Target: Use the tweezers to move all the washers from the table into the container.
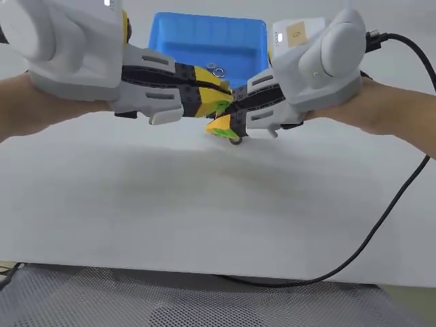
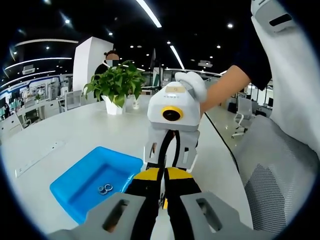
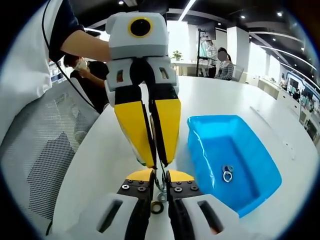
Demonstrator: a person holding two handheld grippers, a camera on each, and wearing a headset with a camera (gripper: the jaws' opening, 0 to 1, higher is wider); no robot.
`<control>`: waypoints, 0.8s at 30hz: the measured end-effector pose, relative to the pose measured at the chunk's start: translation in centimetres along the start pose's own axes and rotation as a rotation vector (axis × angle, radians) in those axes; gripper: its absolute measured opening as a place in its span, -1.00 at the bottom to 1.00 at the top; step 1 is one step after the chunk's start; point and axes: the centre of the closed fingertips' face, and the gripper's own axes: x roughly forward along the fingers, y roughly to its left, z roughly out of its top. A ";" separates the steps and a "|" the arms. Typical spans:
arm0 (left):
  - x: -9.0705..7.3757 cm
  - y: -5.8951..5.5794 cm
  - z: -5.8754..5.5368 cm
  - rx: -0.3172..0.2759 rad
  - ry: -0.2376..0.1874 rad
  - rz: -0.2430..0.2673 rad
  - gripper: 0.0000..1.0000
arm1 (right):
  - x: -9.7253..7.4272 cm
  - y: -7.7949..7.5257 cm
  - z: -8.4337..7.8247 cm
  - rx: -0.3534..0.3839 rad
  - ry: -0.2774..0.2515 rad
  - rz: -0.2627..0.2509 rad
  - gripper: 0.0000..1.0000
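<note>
My left gripper (image 1: 216, 92) and right gripper (image 1: 235, 112) meet tip to tip in front of the blue container (image 1: 170, 34). Both stand shut on the thin metal tweezers (image 3: 160, 184), which run between my right gripper's (image 3: 160, 176) yellow jaws and reach the left gripper's (image 3: 155, 160) closed tips. A dark washer (image 3: 157, 207) hangs at the tweezers' lower end, and this washer (image 1: 235, 139) lies close over the white table; I cannot tell if it touches. A few washers (image 3: 227, 174) lie in the container (image 3: 250, 170); those washers (image 2: 104, 189) appear in the container (image 2: 80, 175) past my left gripper (image 2: 164, 182).
The white table (image 1: 204, 204) stretches wide in front of the grippers. A black cable (image 1: 381, 218) runs from the right gripper across the table's right side to its front edge. Mesh chair backs (image 1: 204, 300) stand below that edge. A potted plant (image 2: 116, 85) stands far off.
</note>
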 end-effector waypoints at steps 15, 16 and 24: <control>-0.1 0.0 -0.2 -0.022 0.035 -0.002 -0.71 | 0.2 0.3 0.3 -0.003 -0.011 -0.006 -0.79; -0.1 0.1 -0.2 -0.023 0.036 -0.001 -0.70 | 0.2 0.3 0.3 -0.004 -0.011 -0.007 -0.79; -0.6 0.2 -0.1 -0.019 0.039 0.009 -0.57 | 0.2 0.5 0.4 -0.011 -0.009 -0.006 -0.80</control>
